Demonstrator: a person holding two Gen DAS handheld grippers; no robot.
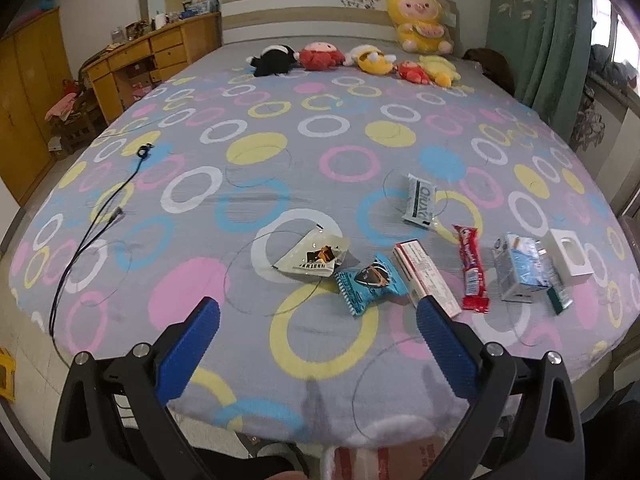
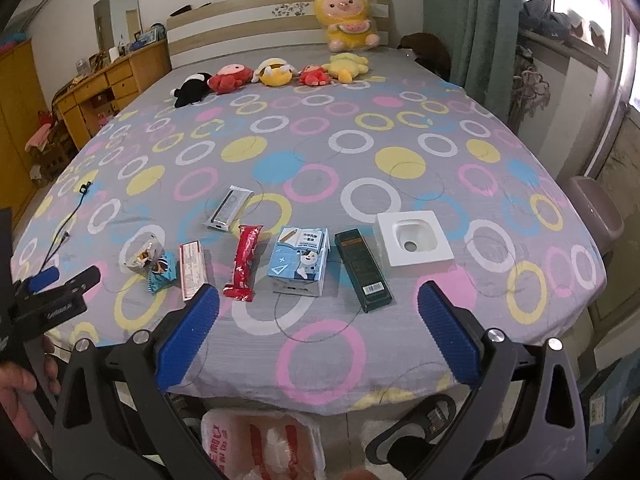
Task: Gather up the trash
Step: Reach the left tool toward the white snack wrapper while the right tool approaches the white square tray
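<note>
Both tools are hovering over the near edge of the bed [image 1: 320, 152], pointing toward the headboard. The left tool [image 1: 318, 316] is spreading its blue fingers [image 1: 192, 344] wide with nothing between them, sitting over the left part of the litter; in the right wrist view it is showing at the far left, gripped by the person's left hand [image 2: 16, 384]. The right tool [image 2: 318, 300] is likewise gaping, released and carrying nothing, aiming at the middle of the row. The trash is lying in a loose line across the near part of the patterned sheet. From left to right: a crumpled white wrapper [image 2: 142, 254], a blue snack packet [image 2: 162, 274] touching it, a long white-and-red box [image 2: 192, 270] lying with its long axis running near to far, a red snack wrapper [image 2: 244, 262] also running near to far and leaning slightly right at its far end, a blue milk carton [image 2: 300, 266] lying flat with its top pointing far, a dark green box [image 2: 362, 270] angling near-right to far-left, and a white square tray [image 2: 414, 238]. A silver sachet [image 2: 230, 208] is resting farther back, beyond the red wrapper, tilting right at its far end. A white plastic bag [image 2: 260, 444] is sitting on the floor below the near edge.
</note>
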